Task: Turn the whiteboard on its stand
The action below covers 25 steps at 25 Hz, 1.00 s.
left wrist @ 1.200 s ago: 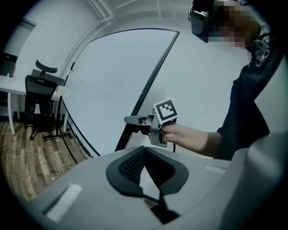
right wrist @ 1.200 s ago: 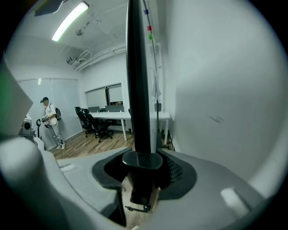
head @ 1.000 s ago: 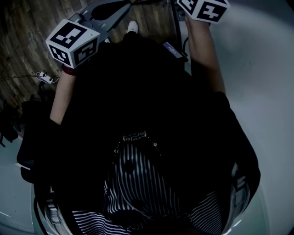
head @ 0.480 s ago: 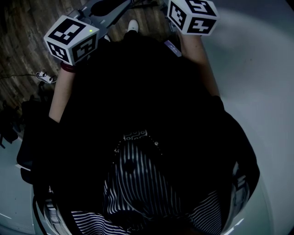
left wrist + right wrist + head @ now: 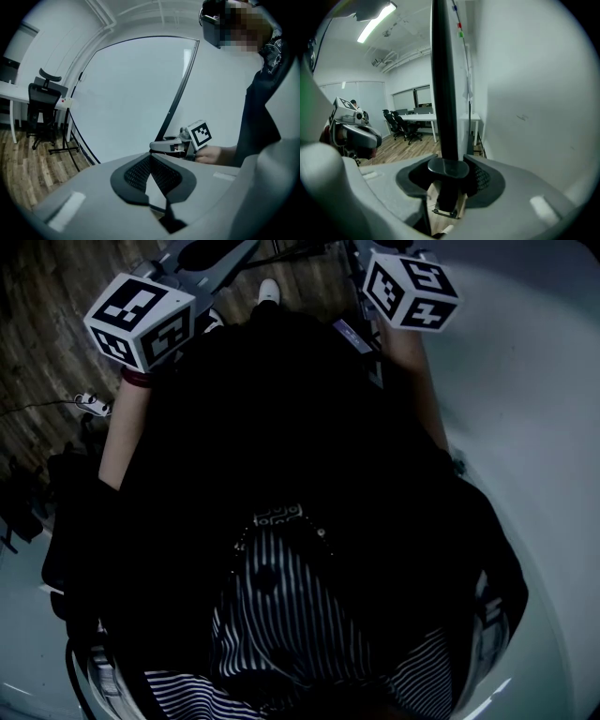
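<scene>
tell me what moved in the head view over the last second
The right gripper moved: its marker cube came down from the head view's top edge, swung left, then went back right and lower. Its tongs are closed on the black bar at the edge of the whiteboard; no taking hold or letting go shows. The left gripper barely shifted, judging by its cube.

I'm seeing the whiteboard [image 5: 136, 93] smooth, faintly glossy white; its frame [image 5: 443, 93] matt black; the floor [image 5: 28, 164] grained wood; my right claw [image 5: 446, 162] matt grey plastic.
</scene>
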{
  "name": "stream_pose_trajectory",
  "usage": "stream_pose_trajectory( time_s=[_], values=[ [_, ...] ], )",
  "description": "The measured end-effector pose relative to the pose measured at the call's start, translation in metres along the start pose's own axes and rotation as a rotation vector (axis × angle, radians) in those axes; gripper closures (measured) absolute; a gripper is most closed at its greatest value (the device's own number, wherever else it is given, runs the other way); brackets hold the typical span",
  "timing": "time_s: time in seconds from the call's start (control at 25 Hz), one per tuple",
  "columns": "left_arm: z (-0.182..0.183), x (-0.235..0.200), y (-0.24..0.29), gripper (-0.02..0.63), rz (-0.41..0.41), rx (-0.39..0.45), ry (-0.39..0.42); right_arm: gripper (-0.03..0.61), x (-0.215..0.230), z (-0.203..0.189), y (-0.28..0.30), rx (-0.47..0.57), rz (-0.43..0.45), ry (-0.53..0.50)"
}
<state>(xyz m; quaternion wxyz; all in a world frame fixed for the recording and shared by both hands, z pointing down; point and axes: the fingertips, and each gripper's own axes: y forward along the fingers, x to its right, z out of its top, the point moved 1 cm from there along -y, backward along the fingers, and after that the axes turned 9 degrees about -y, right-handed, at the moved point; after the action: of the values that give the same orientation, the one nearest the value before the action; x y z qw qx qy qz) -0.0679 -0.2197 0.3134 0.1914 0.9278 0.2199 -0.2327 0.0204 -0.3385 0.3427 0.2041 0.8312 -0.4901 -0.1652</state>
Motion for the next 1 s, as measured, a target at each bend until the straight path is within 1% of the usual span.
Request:
stream_pose_trajectory(
  time_s=[0.16,0.36,0.4,0.52,0.72,0.88,1.0],
  values=[
    [-0.001,0.011,0.005,0.607,-0.024,-0.004,0.005,0.405,0.0,-0.01,-0.019,-0.009,-0.008,0.004],
    [-0.001,0.027,0.018,0.607,-0.066,-0.019,0.029,0.402,0.004,-0.016,-0.025,-0.035,-0.01,0.003],
    [-0.002,0.029,0.017,0.607,-0.071,-0.022,0.034,0.379,0.001,-0.017,-0.028,-0.046,-0.004,0.0],
    [-0.005,0.035,0.016,0.607,-0.077,-0.023,0.041,0.354,-0.004,-0.024,-0.048,-0.06,-0.001,-0.006],
    [-0.006,0.04,0.009,0.607,-0.096,-0.024,0.053,0.354,-0.013,-0.027,-0.085,-0.033,-0.023,0.059],
    [-0.01,0.043,-0.001,0.607,-0.105,-0.027,0.058,0.355,-0.031,-0.022,-0.098,-0.004,-0.023,0.055],
    [-0.013,0.045,-0.009,0.607,-0.111,-0.024,0.062,0.356,-0.044,-0.016,-0.1,0.028,-0.008,0.077]
  ],
)
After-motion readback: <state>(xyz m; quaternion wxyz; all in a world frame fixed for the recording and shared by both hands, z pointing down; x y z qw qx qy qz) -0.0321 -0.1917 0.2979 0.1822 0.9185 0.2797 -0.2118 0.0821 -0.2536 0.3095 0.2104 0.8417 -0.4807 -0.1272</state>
